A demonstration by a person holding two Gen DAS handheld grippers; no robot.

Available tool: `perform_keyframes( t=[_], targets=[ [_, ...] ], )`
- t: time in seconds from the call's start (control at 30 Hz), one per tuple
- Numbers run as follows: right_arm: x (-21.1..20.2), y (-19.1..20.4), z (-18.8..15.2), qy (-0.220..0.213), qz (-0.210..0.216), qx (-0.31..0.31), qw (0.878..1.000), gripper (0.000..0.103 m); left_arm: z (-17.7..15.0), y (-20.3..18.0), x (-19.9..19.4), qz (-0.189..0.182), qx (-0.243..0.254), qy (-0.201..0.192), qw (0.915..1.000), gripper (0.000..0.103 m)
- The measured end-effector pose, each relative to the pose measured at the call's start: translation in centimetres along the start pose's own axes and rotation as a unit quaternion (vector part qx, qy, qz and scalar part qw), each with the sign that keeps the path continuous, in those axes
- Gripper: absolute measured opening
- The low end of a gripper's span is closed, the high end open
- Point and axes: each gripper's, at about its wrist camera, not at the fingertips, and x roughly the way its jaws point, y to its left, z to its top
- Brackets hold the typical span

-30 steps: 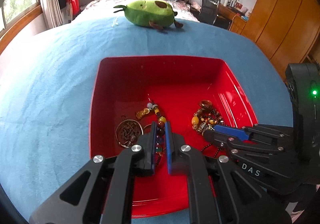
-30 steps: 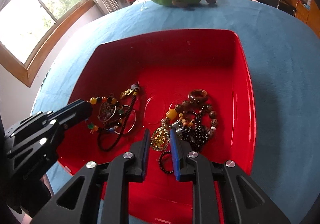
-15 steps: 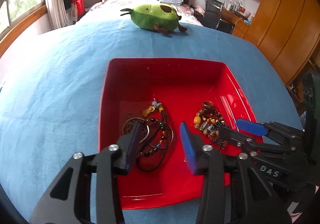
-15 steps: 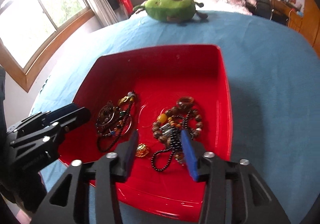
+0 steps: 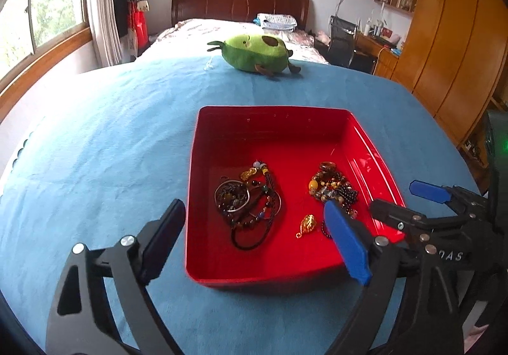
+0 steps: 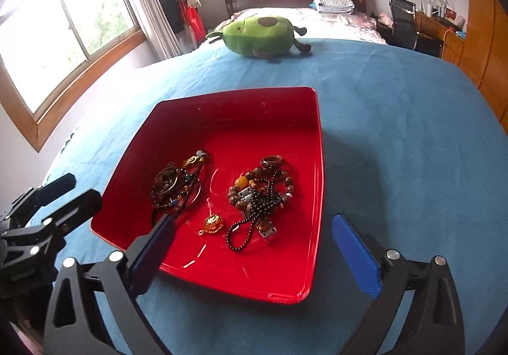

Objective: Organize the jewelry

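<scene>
Left gripper (image 5: 254, 228), right gripper (image 6: 254, 240): jaws wide, just opened, holding nothing. Jewelry piles (image 6: 260, 190) lie in red tray (image 6: 241, 104) near bed's near edge.

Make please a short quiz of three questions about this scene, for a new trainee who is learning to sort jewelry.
1. True or false: the left claw is shut on a necklace.
2. Where does the small gold pendant lie in the red tray?
A. Between the two jewelry heaps, toward the near side
B. Outside the tray, on the blue cloth
C. Under the green plush toy
3. Fill in: the brown ring lies at the far end of the ____ heap, as the right wrist view shows it.

Key
1. False: both claws, left and right, have just been opening and hold nothing.
2. A
3. right
</scene>
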Motion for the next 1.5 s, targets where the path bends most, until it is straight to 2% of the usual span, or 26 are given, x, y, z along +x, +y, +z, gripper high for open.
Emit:
perform_keyframes(
  t=[0.2, 0.47, 0.73, 1.13, 1.5],
  targets=[
    [-1.8, 0.7, -1.1, -0.012, -0.017, -0.008, 1.0, 0.099, -1.2, -0.4, -1.9, 0.007, 0.013, -0.017, 0.9997, 0.096],
    [-3.7, 1.4, -2.4, -0.021, -0.037, -0.009, 0.999, 0.099, -2.7, -0.3, -3.6, 0.023, 0.022, -0.03, 0.9991, 0.099],
    [-4.7, 1.1, -4.1, -0.024, -0.033, 0.005, 0.999, 0.099, -4.4, 0.9, -4.8, 0.023, 0.001, -0.026, 0.9994, 0.1],
    [-5.5, 0.9, -5.2, -0.031, -0.018, 0.009, 0.999, 0.099, -5.5, 2.8, -4.3, 0.04, -0.013, -0.018, 0.999, 0.1],
    [-5.6, 1.6, -5.6, -0.03, -0.015, -0.004, 0.999, 0.099, -5.9, 3.0, -3.6, 0.043, -0.01, -0.007, 0.999, 0.1]
  ],
)
